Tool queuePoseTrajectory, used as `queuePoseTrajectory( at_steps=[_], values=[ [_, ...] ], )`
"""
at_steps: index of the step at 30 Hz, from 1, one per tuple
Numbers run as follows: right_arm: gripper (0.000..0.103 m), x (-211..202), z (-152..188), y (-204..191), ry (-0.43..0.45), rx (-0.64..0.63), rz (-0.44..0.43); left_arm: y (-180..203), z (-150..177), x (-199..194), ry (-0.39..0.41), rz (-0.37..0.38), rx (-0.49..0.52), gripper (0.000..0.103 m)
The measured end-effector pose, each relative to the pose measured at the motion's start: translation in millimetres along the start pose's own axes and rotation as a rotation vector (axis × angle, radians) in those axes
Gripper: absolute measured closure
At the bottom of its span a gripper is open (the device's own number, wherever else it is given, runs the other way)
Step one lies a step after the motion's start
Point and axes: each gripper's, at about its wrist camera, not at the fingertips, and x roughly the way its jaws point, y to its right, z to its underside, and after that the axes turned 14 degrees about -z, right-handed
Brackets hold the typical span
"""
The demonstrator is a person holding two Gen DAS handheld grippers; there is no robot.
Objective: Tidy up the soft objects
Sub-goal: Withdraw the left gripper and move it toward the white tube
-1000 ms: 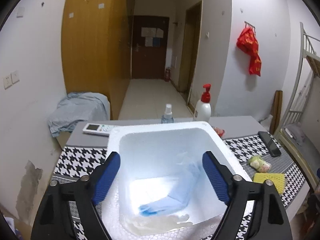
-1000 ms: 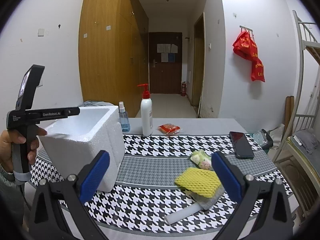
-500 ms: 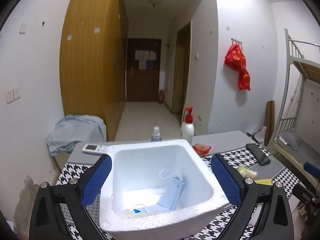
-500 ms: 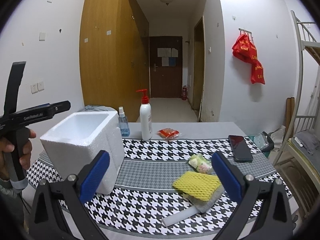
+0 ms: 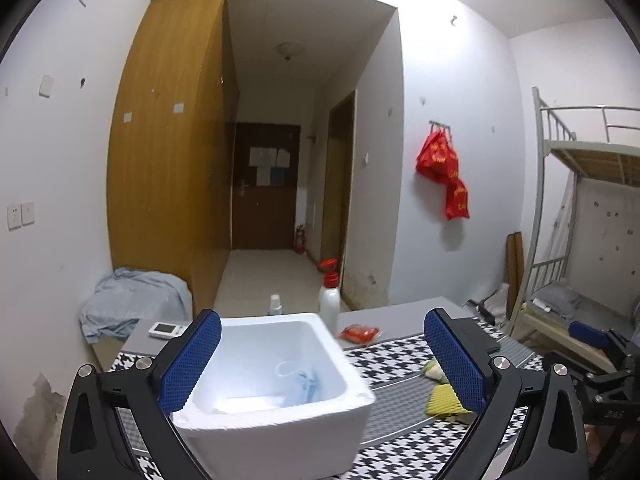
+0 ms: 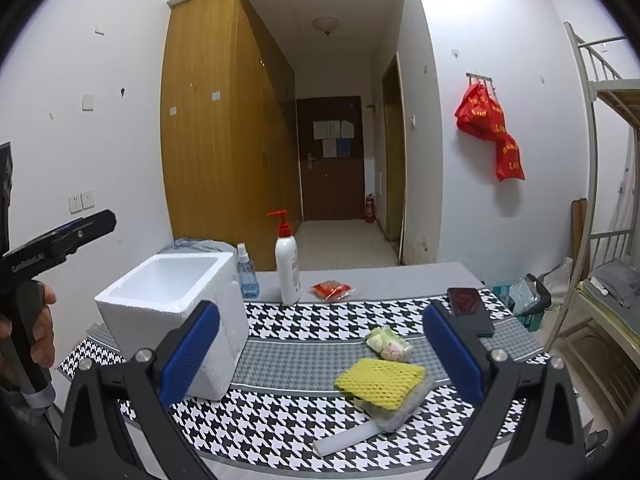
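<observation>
Foam box (image 5: 276, 428) is sitting before the left gripper (image 5: 322, 364), whose jaws have just been opening (empty); right gripper (image 6: 320, 354) is gaping, holding nothing.

The left gripper (image 5: 322, 360), jaws just opening wide and empty, hovers above the foam box (image 5: 276, 408). The right gripper (image 6: 320, 354) gapes empty right of it.
</observation>
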Motion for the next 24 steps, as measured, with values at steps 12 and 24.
queuePoseTrajectory(
  at_steps=[12,24],
  values=[
    [0.0,-31,4,13,0.064,0.004,0.022,35,9,-23,0.028,0.038,0.031,0.001],
    [0.0,-41,20,36,0.099,0.017,0.041,67,36,-28,0.051,0.053,0.043,0.001]
  ],
)
